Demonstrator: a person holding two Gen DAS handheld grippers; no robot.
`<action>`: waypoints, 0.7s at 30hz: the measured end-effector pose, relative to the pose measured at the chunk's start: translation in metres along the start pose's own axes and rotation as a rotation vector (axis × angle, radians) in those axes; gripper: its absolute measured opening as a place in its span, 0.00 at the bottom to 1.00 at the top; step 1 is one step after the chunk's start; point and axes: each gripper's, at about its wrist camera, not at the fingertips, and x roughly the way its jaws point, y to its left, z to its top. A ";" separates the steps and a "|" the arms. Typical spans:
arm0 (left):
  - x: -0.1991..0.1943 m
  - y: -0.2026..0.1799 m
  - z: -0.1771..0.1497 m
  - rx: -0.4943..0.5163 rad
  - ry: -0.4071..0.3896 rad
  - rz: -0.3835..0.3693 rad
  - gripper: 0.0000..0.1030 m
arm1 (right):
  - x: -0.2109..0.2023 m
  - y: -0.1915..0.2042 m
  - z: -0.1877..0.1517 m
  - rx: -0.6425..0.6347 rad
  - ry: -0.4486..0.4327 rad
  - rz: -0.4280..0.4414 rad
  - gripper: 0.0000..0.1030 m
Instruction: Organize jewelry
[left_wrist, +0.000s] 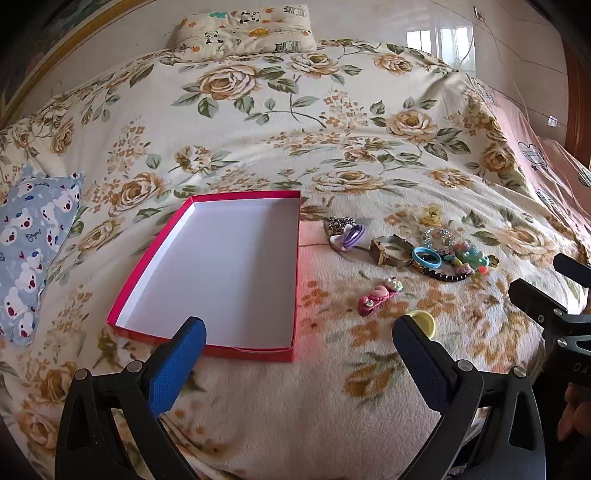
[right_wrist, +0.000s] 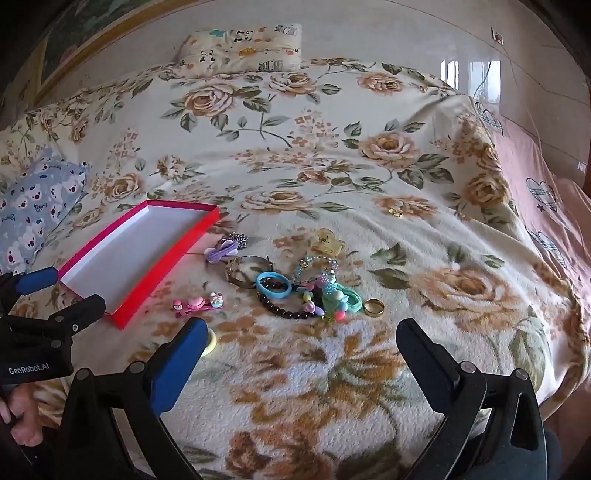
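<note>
We hold the left tool (left_wrist: 299, 332) wide open over the near edge of the bed's floral blanket (left_wrist: 258, 424), with nothing between its blue pads; its left pad overlaps the near rim of the shallow red box (left_wrist: 129, 280), which lies empty with a white inside. Our right tool (right_wrist: 301, 334) is also spread wide and empty, hovering over bare blanket just short of the jewelry.

The jewelry lies in a loose cluster to the right of the box: a purple hair clip (right_wrist: 220, 251), a watch (right_wrist: 243, 271), a blue ring-shaped band (right_wrist: 273, 285), a dark bead bracelet (right_wrist: 284, 312), a gold ring (right_wrist: 373, 307) and a yellow claw clip (right_wrist: 327, 240). A pink hair clip (left_wrist: 378, 297) lies apart, nearer us, and a yellow round piece (left_wrist: 424, 321) sits partly hidden behind the left tool's right finger.
</note>
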 end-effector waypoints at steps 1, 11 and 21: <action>0.000 0.000 0.000 0.000 0.000 0.000 0.99 | 0.001 -0.001 0.000 -0.002 0.001 0.003 1.00; 0.001 0.001 0.000 0.005 0.003 0.004 0.99 | 0.003 0.000 -0.001 0.011 0.019 -0.005 1.00; 0.002 0.000 -0.001 -0.002 0.002 0.012 0.99 | 0.005 0.002 -0.002 0.008 0.032 0.007 1.00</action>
